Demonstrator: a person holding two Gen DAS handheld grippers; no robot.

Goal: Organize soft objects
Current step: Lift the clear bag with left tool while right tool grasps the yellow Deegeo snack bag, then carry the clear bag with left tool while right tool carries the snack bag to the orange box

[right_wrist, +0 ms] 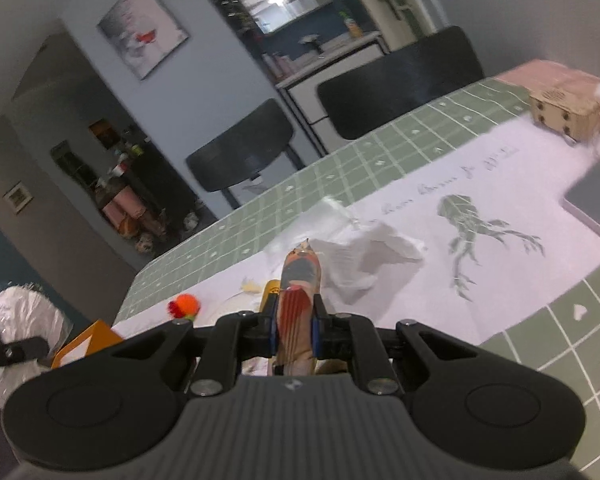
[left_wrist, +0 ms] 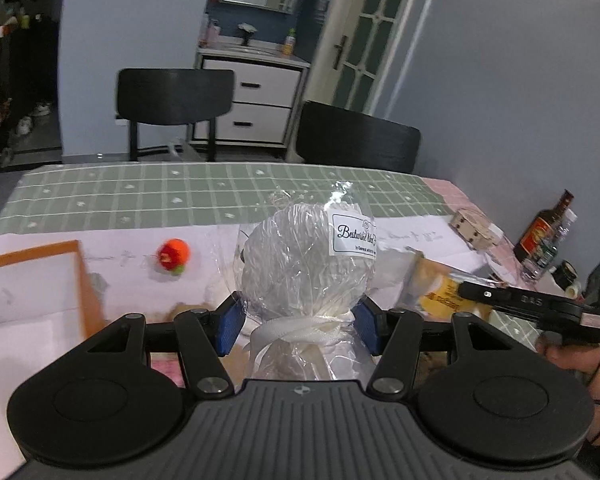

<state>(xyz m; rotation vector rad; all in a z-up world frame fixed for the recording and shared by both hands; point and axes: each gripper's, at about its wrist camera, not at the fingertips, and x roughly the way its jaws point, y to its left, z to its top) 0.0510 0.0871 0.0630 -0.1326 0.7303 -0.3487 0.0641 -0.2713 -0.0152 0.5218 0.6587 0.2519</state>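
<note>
My left claw is clamped on a plastic-wrapped white bundle, its blue pads pressing the cinched neck just above a white ribbon knot. The bundle bulges up ahead of the claw and blocks the middle of my forward view. Ahead and to the left of this claw, a small orange plush ball sits on the white paper sheet, well apart from the bundle. Hard on the left, the orange rim of a box cuts close past the claw's shoulder. To the right, a yellow packet lies close by, and the other gripper's black finger crosses in front of it. Beyond the bundle, the green checked tablecloth runs to the far edge, where two black chairs stand.

My right claw is closed tight on a slim pouch with red and grey print, which sticks forward between the pads. Just ahead of its tip lies crumpled white wrapping. The orange ball is ahead-left, and the box corner nearer on that side. Ahead-right, the paper with a printed frog lies flat, with a cardboard box near the far right table edge.
</note>
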